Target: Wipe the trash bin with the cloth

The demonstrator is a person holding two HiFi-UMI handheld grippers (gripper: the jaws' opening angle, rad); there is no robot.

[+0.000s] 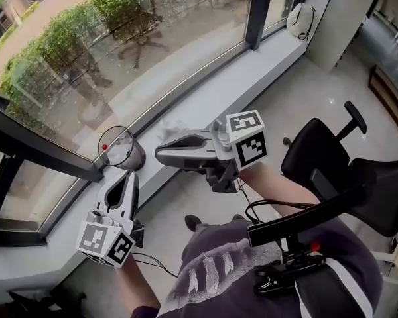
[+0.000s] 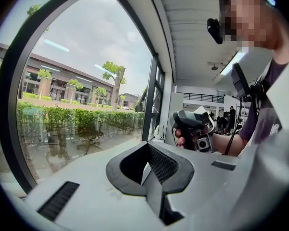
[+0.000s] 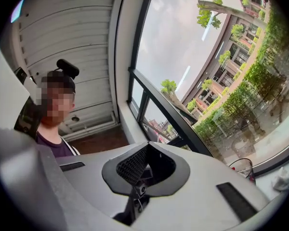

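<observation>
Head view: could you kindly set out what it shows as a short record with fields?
Trash bin: upright on the window sill, by the glass
Cloth: white, crumpled on the sill right of the bin, unheld
Left gripper: jaws shut, empty, pointing toward the bin
Right gripper: jaws shut, empty, tip near the cloth
Wiping: not yet begun

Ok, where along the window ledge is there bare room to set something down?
The ledge is bare for the long stretch between the crumpled cloth and the white object at its far end. The near end, this side of the trash bin, also looks bare. It is crowded where bin and cloth sit close together.
</observation>
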